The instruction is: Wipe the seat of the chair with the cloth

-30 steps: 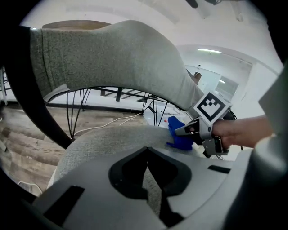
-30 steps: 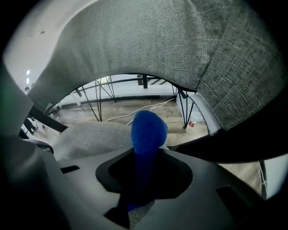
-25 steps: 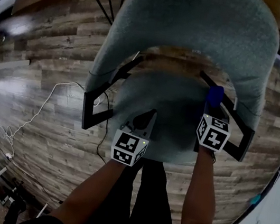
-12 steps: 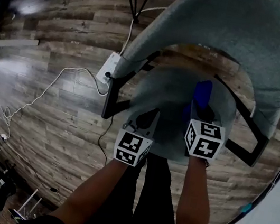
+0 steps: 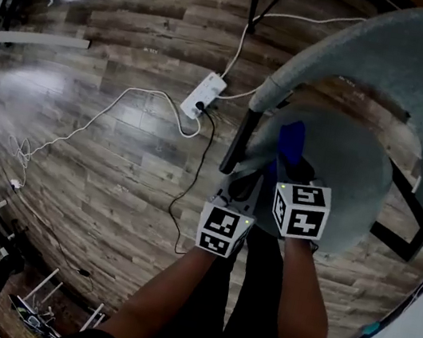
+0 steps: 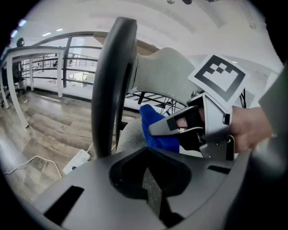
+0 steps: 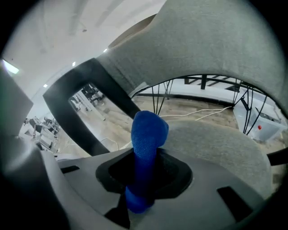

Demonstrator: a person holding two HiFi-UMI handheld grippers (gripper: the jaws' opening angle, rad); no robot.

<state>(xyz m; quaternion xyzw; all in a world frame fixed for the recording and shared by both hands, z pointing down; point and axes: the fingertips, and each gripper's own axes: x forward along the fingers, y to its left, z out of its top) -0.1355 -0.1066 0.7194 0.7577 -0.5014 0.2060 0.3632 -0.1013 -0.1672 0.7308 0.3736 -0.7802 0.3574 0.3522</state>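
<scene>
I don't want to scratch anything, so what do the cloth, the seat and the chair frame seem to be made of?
Cloth: blue textile, probably microfibre; a fine matte weave shows.
Seat: grey upholstery fabric, matte, with a fine grain.
Frame: black and smooth with a faint sheen; painted metal or plastic, I can't tell which.

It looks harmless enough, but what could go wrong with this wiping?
The blue cloth sticks out of the right gripper as a narrow wad, so it may wipe only a thin strip of the seat. The left gripper sits close to the black chair frame and might knock it.
</scene>
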